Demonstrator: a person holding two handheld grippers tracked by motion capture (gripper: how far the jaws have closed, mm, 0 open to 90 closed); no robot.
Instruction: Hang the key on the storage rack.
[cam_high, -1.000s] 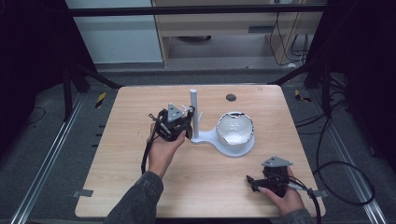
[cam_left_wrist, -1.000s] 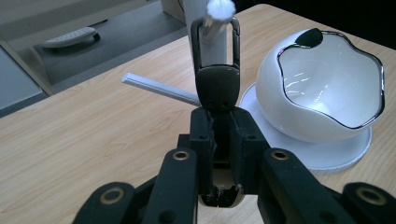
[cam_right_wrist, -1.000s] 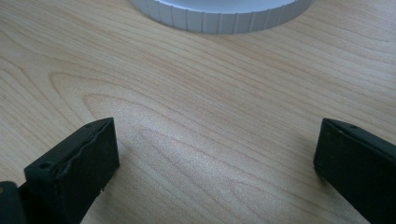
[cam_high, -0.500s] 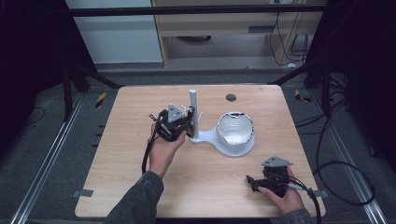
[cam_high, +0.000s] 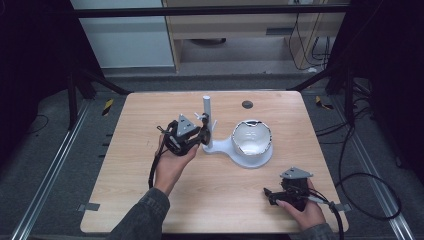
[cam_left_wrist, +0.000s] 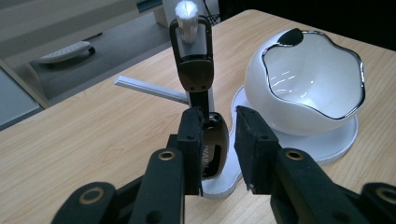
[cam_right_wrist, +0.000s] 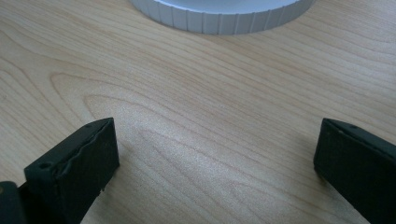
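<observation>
The left gripper (cam_high: 197, 136) is at the white stand (cam_high: 235, 150) in the middle of the bench (cam_high: 130, 195), its jaws pointing at the upright post (cam_high: 207, 112). From that gripper's own view, a dark key fob (cam_left_wrist: 212, 149) hangs by its strap from a short peg (cam_left_wrist: 186, 18) on the post. The fob sits between the jaws; one pad is against it while the other stands off with a gap, so the grip is released. The jaws have just been opening. Just beside the post, on the same stand's round base, sits a white bowl (cam_high: 252, 139) with a wavy chrome rim.

The right gripper (cam_high: 272, 196) lies low on the bench near its front edge, well apart from the stand, its jaws spread wide over bare wood.
</observation>
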